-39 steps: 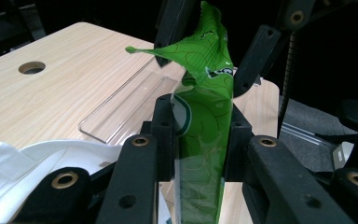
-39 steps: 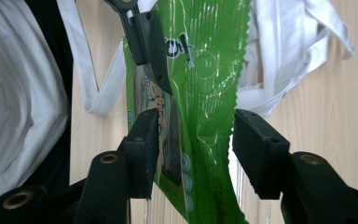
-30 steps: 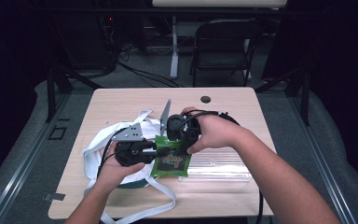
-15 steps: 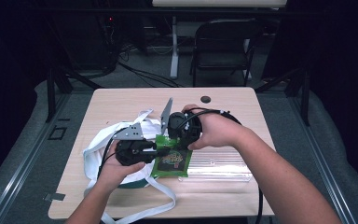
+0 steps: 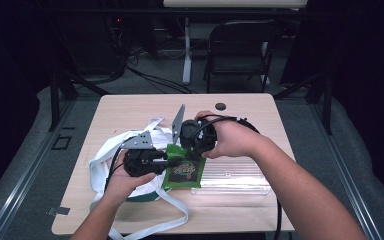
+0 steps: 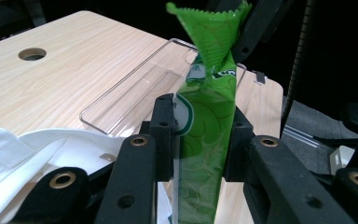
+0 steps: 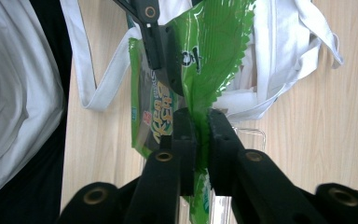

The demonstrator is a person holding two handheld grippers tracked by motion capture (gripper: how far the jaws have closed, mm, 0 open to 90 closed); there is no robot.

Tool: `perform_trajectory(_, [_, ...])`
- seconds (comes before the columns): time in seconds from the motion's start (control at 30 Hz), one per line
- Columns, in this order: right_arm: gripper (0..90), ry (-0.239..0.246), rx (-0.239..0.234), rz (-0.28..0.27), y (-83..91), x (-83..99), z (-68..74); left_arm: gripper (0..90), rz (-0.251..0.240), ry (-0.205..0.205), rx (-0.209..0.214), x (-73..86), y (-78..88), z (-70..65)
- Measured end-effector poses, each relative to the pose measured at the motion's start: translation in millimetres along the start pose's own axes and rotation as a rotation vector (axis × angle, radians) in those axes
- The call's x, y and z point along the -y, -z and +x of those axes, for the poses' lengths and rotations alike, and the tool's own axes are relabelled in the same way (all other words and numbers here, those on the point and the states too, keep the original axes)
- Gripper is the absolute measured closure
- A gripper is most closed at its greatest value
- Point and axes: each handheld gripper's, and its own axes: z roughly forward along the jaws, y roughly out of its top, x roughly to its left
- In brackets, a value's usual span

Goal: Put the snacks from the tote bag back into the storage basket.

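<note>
A: Green snack packet [image 5: 182, 169] is gripped by left claw [image 5: 166, 159] at 9 o'clock; right claw [image 7: 199, 135], jaws just closing, is clamped on its serrated edge at 12, above the bench [image 5: 130, 107].

B: Both grips are best kept firm; the seal is parted slowly over the clear tray [image 5: 235, 176].

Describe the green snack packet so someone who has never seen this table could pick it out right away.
On the light wooden table, look at the middle of the near half, between the white cloth bag and the clear plastic tray. The green snack packet is there, pinched by the left gripper and by the right gripper, whose jaws have just been closing. It is the one bright green, glossy thing, with zigzag-cut edges.
</note>
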Motion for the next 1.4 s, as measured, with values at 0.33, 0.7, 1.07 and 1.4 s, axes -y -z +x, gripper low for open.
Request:
perform_trajectory(0.33, [89.2,0.007,-0.01,0.006,2.5,-0.2,1.0,71.6,-0.005,0.007,0.01,0.1,-0.6,0.0])
perform_trajectory(0.7, [90.0,0.021,-0.009,0.007,7.0,-2.7,1.4,64.9,-0.035,0.026,0.007,-0.2,1.9,1.3])
perform_trajectory(1.07, [90.0,0.025,0.012,0.031,13.3,-3.1,0.7,56.1,-0.053,0.033,-0.024,-0.5,5.2,3.0])
perform_trajectory(1.4, [90.0,0.008,0.029,0.048,20.5,3.3,-2.4,54.2,-0.059,0.046,-0.035,0.4,8.6,6.4])
